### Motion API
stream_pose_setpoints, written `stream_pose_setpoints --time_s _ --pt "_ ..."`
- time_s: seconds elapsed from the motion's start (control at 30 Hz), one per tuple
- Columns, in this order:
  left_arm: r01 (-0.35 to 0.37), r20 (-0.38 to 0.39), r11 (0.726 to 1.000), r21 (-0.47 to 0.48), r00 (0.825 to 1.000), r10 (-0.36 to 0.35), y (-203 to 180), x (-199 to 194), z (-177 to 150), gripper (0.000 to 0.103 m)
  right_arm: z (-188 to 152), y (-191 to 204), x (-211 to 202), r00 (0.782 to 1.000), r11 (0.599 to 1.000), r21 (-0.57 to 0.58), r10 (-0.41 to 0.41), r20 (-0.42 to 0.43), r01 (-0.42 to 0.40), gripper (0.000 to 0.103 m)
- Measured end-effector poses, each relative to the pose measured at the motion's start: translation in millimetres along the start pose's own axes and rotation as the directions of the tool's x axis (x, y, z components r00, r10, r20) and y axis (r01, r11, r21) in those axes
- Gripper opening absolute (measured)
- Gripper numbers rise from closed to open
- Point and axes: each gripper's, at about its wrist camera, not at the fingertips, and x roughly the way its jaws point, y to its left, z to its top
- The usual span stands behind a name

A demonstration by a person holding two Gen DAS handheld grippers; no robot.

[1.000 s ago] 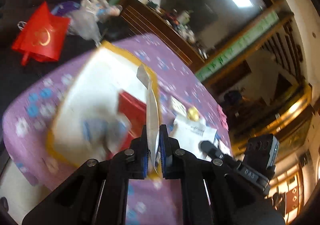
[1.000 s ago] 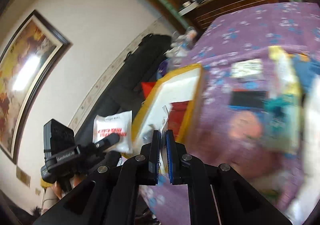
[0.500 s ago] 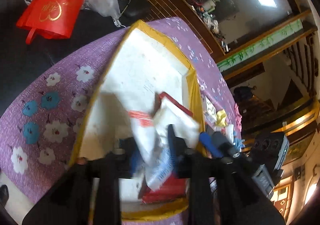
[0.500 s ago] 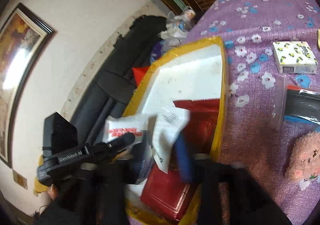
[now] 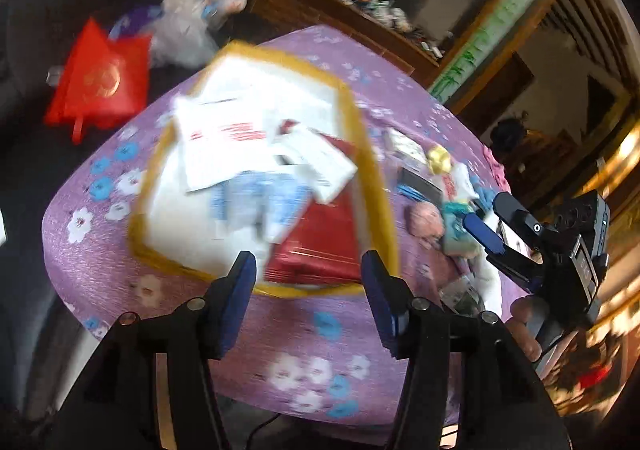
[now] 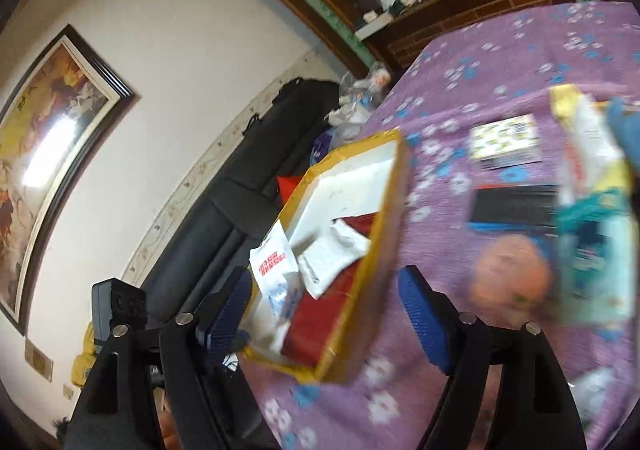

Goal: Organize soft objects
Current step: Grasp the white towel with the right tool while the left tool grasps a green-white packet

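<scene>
We hold the left gripper [image 5: 306, 274] over the near edge of the purple flowered tablecloth [image 5: 304, 334]; its blue pads stand apart w/ nothing between them, jaws have just been opening; same for the right gripper [image 6: 326, 290], jaws wide, just been opening, nothing pinched.

Ahead of both sits the yellow-rimmed tray [image 5: 376, 185], white inside; in it lies a pile of soft packets: a white pack w/ red print [image 5: 216, 137] toward the far-left part of the tray, a white pouch [image 5: 316, 161] lapping over it to the right, a blue-and-white pack [image 5: 260, 205] beneath those, nearer us; a red packet [image 5: 320, 242] fills the near-right corner under the rest. From the right wrist view the same heap shows: white pack w/ red print [image 6: 274, 258] leaning on the tray's left rim, white pouch [image 6: 332, 250] beside it, red packet [image 6: 316, 322] below.

Right of the tray, on the cloth, still loose: a pink plush item [image 5: 426, 219], a teal soft thing [image 5: 456, 226], a yellow item [image 5: 438, 157] farther back, a small patterned tissue pack [image 6: 504, 135] & a dark flat packet [image 6: 516, 205]; all blurred, details unclear.

Off the table to the left, a red bag [image 5: 100, 77] rests on a dark sofa [image 5: 32, 153]; a framed painting [image 6: 44, 153] hangs on the wall in the right wrist view.
</scene>
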Motion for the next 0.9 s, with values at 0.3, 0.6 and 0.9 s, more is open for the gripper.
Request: stream_pose_setpoints --time_s 0.3,0.6,0.9 --pt "0.174 -0.147 0.947 0.271 0.979 -0.138 -120 47 -27 0.062 -32 -49 -132 0.99 0.994 0.046 -0.104 0.1 0.1 0.084" --pt "0.236 -0.261 0.914 0.33 0.953 -0.153 -158 81 -45 0.062 -51 -82 -195 0.974 0.971 0.129 -0.214 0.078 0.203 0.08" --pt "0.233 -0.307 0.94 0.251 0.94 -0.151 -155 109 -37 0.062 -28 -81 -189 0.927 0.922 0.092 -0.373 -0.042 0.375 0.065"
